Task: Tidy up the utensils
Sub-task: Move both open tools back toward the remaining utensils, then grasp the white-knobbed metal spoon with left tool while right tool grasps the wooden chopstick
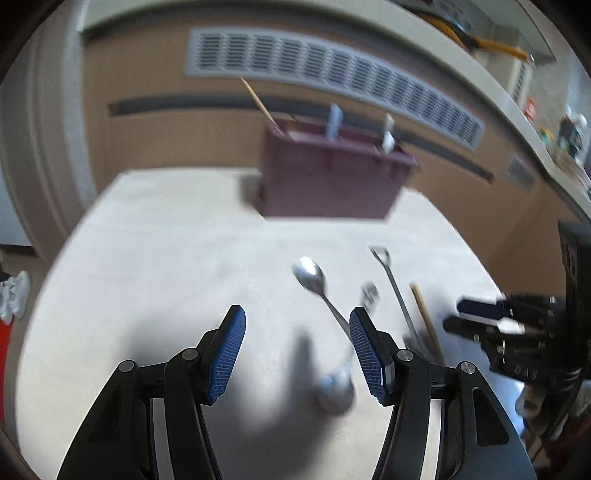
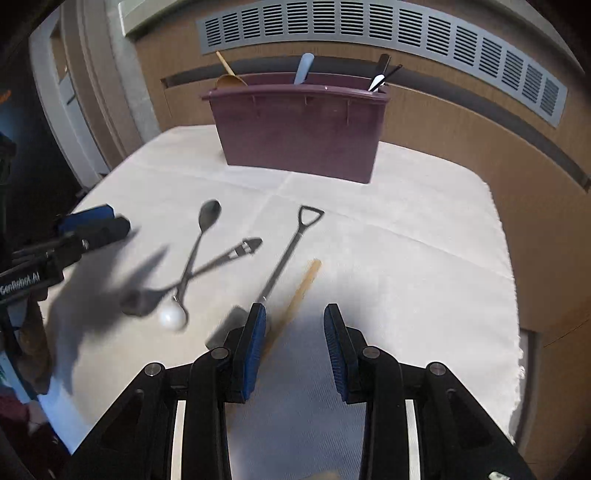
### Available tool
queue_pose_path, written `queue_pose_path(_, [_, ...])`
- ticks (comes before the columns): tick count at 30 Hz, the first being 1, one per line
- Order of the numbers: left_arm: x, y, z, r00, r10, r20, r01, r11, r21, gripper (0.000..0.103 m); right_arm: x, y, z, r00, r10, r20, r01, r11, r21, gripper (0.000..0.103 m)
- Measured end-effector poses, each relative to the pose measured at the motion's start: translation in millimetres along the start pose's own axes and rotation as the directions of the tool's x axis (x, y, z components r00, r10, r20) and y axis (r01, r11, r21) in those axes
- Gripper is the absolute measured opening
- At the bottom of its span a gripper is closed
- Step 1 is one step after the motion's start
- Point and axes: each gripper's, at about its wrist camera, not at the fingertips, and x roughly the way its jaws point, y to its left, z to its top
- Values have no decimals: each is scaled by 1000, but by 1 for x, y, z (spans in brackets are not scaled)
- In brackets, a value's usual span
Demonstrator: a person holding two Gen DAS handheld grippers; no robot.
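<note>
A maroon utensil holder (image 2: 301, 129) stands at the table's far edge with a wooden spoon (image 2: 229, 75), a pale handle (image 2: 303, 68) and dark utensils (image 2: 382, 75) in it; it also shows in the left wrist view (image 1: 328, 177). On the white cloth lie a metal spoon (image 2: 205, 229), a second utensil crossing it (image 2: 221, 260), a shovel-handled utensil (image 2: 291, 243) and a wooden stick (image 2: 301, 286). My left gripper (image 1: 297, 328) is open above the spoons (image 1: 314, 280). My right gripper (image 2: 295, 321) is open and empty over the wooden stick.
The table (image 2: 424, 240) is covered with a white cloth and stands against a brown wall with a long grey vent (image 2: 369, 26). The left gripper shows at the left of the right wrist view (image 2: 85, 229). The right gripper shows at the right of the left wrist view (image 1: 491, 321).
</note>
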Motion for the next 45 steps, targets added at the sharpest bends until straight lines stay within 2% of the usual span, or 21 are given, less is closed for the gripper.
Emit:
queue_pose_path(4, [3, -19, -14, 999, -23, -31, 24, 999, 29, 59, -8, -10, -4, 999, 29, 23, -30, 999, 42, 31])
queue_pose_path(5, [3, -23, -16, 999, -25, -32, 26, 999, 30, 59, -9, -13, -5, 1000, 17, 25, -18, 999, 46, 31])
queue_pose_path(8, [0, -36, -25, 1000, -22, -5, 23, 1000, 19, 50, -12, -24, -8, 999, -34, 38, 30, 996, 81, 31])
queue_pose_path(12, [8, -58, -35, 999, 51, 18, -51, 998, 20, 38, -15, -43, -10, 997, -45, 57, 35, 986, 164, 31])
queue_pose_path(16, [25, -75, -39, 991, 131, 12, -131, 990, 58, 35, -20, -55, -16, 995, -52, 90, 32, 977, 211, 31])
queue_pose_path(21, [35, -83, -39, 984, 174, -24, -171, 980, 99, 34, -22, -57, -23, 994, -45, 99, 23, 976, 215, 31])
queue_pose_path(24, [42, -81, -38, 984, 164, -66, -157, 982, 101, 22, -18, -55, -24, 996, -24, 82, 5, 975, 220, 31])
queue_pose_path(26, [35, -75, -34, 988, 151, -41, -147, 986, 76, 22, -16, -52, -25, 998, -2, 69, -13, 976, 218, 31])
queue_pose_path(28, [17, -68, -27, 988, 151, 26, -152, 986, 62, 22, -16, -47, -25, 998, 18, 62, -31, 976, 217, 31])
queue_pose_path(30, [-4, -60, -18, 983, 152, 99, -157, 986, 53, 22, -15, -43, -22, 996, 72, 52, -82, 973, 216, 38])
queue_pose_path(31, [-17, -55, -11, 978, 158, 138, -166, 985, 46, 22, -11, -39, -17, 991, 125, 41, -131, 968, 213, 39])
queue_pose_path(33, [-30, -46, -3, 970, 165, 179, -173, 984, 30, 22, -6, -35, -12, 988, 149, 41, -155, 963, 222, 38])
queue_pose_path(34, [-37, -39, 1, 966, 166, 198, -173, 985, 17, 22, 1, -32, -7, 990, 134, 34, -139, 961, 239, 38])
queue_pose_path(36, [-46, -27, 6, 961, 169, 221, -172, 985, -7, 22, 11, -26, 1, 993, 121, 12, -120, 962, 245, 30])
queue_pose_path(38, [-50, -12, 11, 961, 162, 225, -158, 987, -39, 22, 21, -19, 9, 996, 92, -12, -86, 967, 240, 30])
queue_pose_path(41, [-54, 4, 12, 962, 150, 230, -135, 988, -80, 22, 32, -4, 16, 999, 4, -34, 2, 983, 183, 30])
queue_pose_path(43, [-57, 8, 11, 960, 154, 235, -137, 987, -87, 22, 34, 7, 18, 999, -37, -30, 41, 991, 129, 22])
queue_pose_path(44, [-57, 9, 10, 961, 151, 234, -133, 987, -90, 22, 35, 11, 18, 999, -39, -29, 42, 993, 108, 11])
queue_pose_path(45, [-59, 8, 8, 961, 150, 232, -132, 987, -92, 22, 35, 13, 17, 999, -31, -25, 33, 995, 94, 9])
